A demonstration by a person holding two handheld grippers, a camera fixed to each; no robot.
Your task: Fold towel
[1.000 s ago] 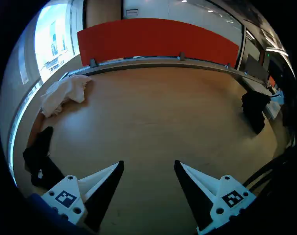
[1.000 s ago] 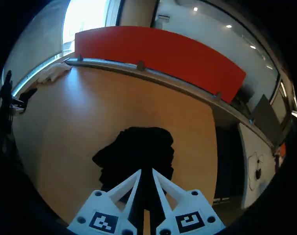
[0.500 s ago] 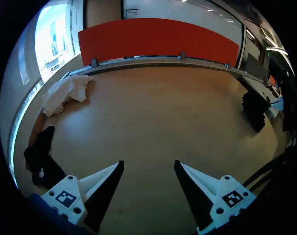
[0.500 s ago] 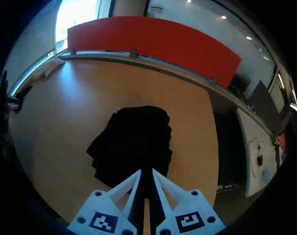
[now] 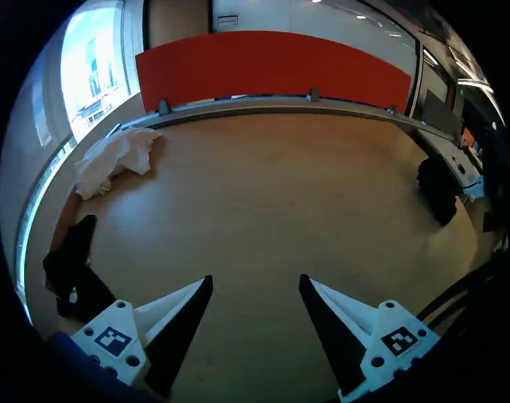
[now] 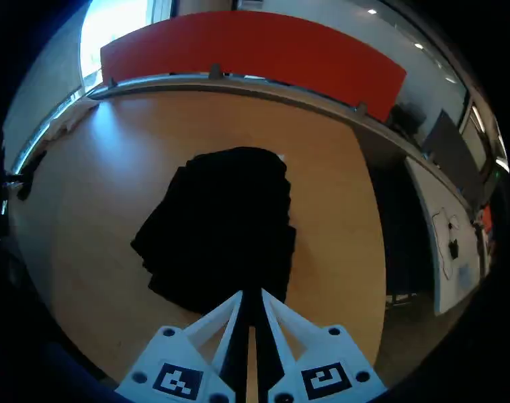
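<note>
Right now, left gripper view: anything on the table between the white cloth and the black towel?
No. In the left gripper view, the wooden table between the white cloth and the black towel at far right is bare.

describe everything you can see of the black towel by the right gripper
The black towel is a soft, matte cloth, too dark for weave or pattern to show. It lies loosely bunched on the wooden table, uneven in outline with stepped folds along its left edge. Its near edge runs to the tips of the right gripper, whose fingers are closed and seem to pinch it. Nothing else touches it.
</note>
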